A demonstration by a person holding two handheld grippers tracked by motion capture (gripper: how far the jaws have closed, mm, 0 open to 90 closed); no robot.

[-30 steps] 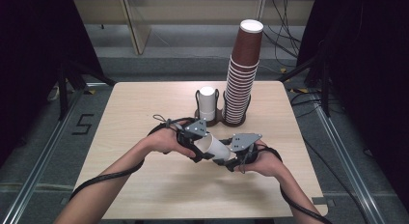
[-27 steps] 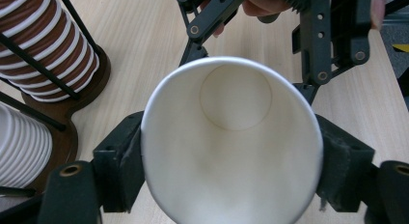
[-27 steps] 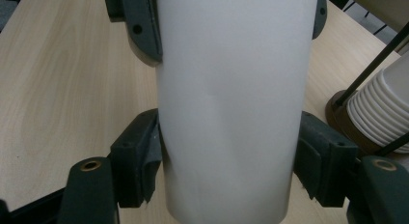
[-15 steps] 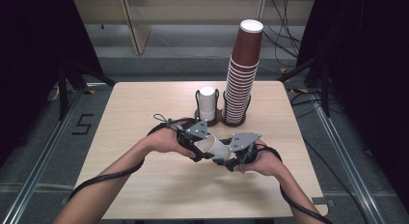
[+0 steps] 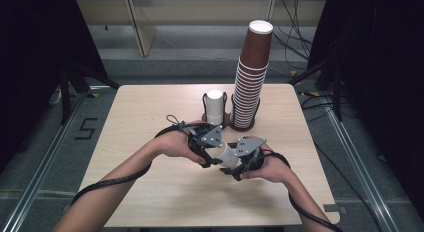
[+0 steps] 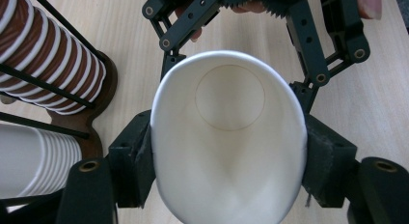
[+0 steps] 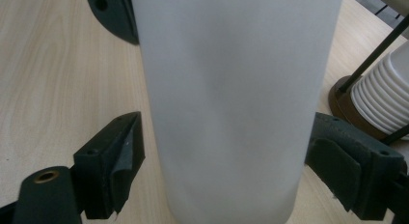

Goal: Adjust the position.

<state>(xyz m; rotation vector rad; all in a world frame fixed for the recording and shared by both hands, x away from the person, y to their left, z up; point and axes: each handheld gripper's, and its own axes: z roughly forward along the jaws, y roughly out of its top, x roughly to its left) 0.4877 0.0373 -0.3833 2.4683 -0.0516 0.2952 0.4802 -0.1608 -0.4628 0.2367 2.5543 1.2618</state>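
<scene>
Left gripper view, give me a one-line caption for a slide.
The left gripper squeezes a white paper cup at its rim, the right gripper open beyond it.

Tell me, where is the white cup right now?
In the high view the white cup lies sideways between the left gripper and right gripper, near the table's front middle.

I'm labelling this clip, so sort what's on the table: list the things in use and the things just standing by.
In use:
- white paper cup, squeezed at its rim by the left gripper
- right gripper, fingers just opened, gap on its left side

Standing by:
- tall stack of brown paper cups
- short stack of white cups
- dark wire cup rack
- light wooden table
</scene>
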